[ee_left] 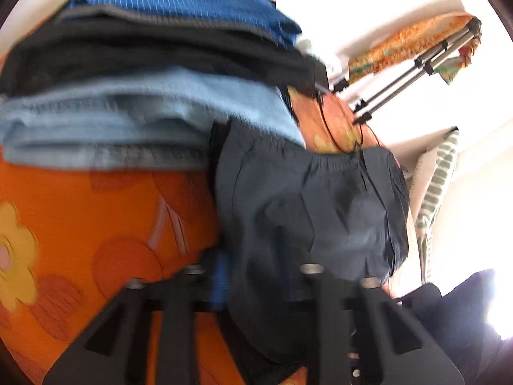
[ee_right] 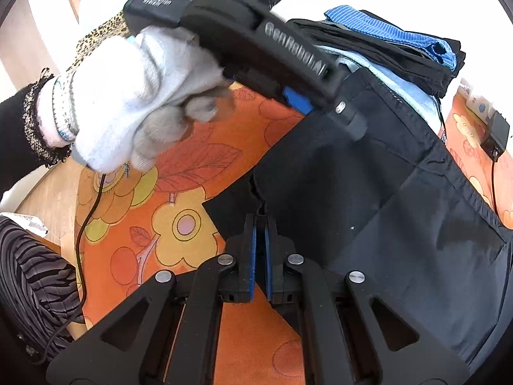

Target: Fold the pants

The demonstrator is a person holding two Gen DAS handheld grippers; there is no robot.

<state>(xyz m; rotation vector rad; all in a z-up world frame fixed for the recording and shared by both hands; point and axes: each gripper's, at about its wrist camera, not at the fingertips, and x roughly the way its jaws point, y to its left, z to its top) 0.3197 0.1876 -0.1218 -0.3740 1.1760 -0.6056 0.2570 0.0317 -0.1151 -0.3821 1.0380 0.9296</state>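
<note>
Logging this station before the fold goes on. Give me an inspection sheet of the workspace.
Surface: orange flowered cloth.
Job's things: dark navy elastic-waist pants, partly lifted.
Clutter: stack of folded clothes, blue striped on top, light denim at the bottom.
Grippers: right gripper shut on a pants edge; left gripper on the pants, jaws hidden.
Cables: thin black cable below the white-gloved hand.
Surroundings: metal tripod, bright window glare.

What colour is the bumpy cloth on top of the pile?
Bright blue with thin pale stripes. The top cloth shows best in the left wrist view.
</note>
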